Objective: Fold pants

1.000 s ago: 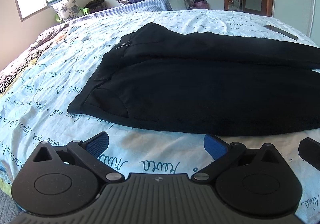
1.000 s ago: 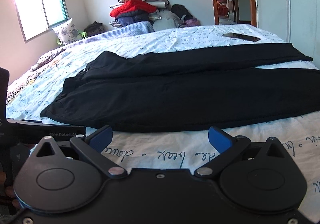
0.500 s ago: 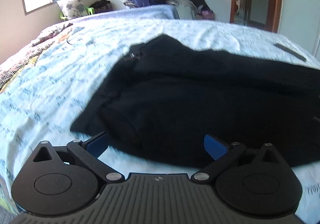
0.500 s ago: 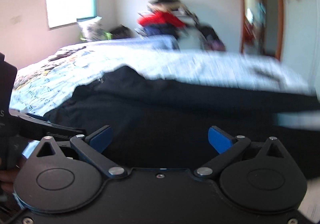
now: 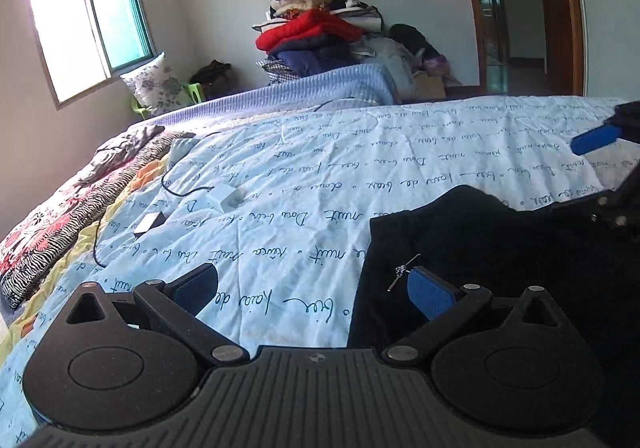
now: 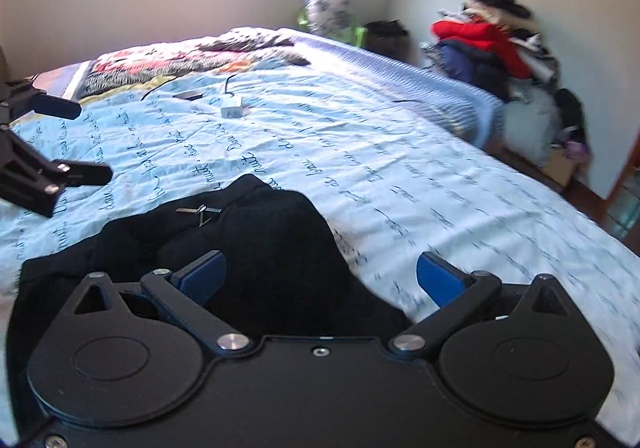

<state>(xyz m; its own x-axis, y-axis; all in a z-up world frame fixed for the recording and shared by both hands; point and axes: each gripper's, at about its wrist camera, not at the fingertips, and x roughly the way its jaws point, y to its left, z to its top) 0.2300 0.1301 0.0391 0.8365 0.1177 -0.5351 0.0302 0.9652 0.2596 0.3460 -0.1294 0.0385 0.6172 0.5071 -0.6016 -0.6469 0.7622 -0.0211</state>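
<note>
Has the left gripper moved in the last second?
Yes. The left gripper has swung left and forward: against the pile of clothes at the wall, it now sits at the black pants' waist edge, fingers open.

Left gripper [image 5: 312, 290]: matte black body w/ ribbed grey centre panel, two round discs w/ triangular cut-outs, silver pivot screws, angled black link arms ending in blue textured pads [image 5: 430, 290]. Right gripper [image 6: 320, 276]: same build but smooth black centre plate w/ small screw at its middle, silver pivots, blue pads [image 6: 438, 280].
</note>
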